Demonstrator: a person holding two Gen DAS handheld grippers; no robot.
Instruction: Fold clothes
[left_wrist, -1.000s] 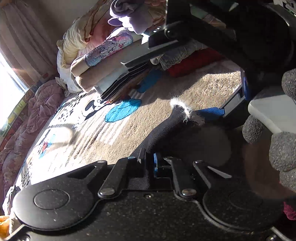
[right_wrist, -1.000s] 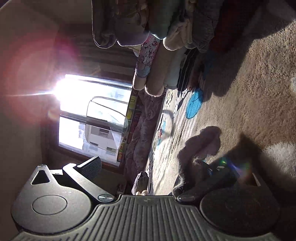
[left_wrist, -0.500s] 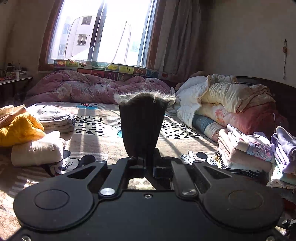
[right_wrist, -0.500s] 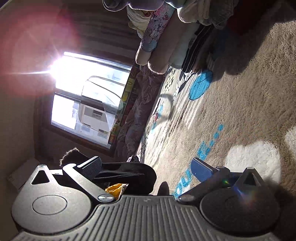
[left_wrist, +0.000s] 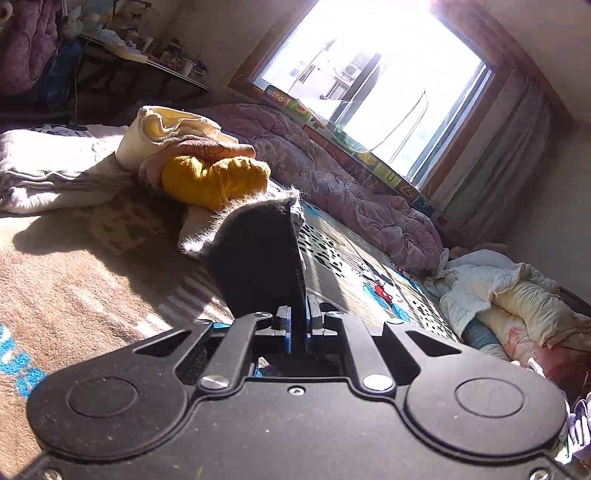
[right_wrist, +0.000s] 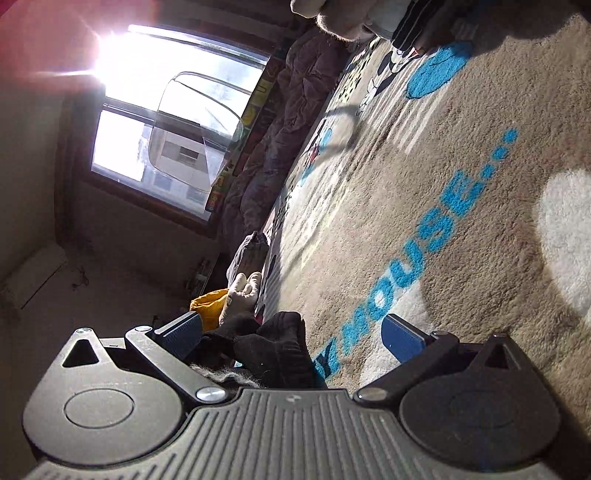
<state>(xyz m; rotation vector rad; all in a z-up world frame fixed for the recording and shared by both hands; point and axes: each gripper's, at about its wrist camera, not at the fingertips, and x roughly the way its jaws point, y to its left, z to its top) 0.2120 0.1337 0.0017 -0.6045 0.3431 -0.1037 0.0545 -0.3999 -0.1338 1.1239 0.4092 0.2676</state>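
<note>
My left gripper (left_wrist: 297, 325) is shut on a black fleece-lined garment (left_wrist: 258, 258), which stands up in front of the camera above the bed. My right gripper (right_wrist: 295, 338) is open, its blue pads (right_wrist: 400, 338) wide apart. The same black garment (right_wrist: 273, 350) hangs bunched between its jaws without being clamped. The right wrist view is rolled on its side, low over the brown cartoon-print blanket (right_wrist: 461, 155).
A yellow garment (left_wrist: 214, 181) and cream and pink clothes (left_wrist: 177, 129) are piled at the left. A pink quilt (left_wrist: 351, 184) lies under the window (left_wrist: 373, 81). White and cream bedding (left_wrist: 509, 295) is heaped at the right. A cluttered table (left_wrist: 147, 62) stands far left.
My left gripper has swung up and leftwards with the black garment, from facing the blanket to facing the window. My right gripper has let go and opened; the garment now hangs between its jaws.
</note>
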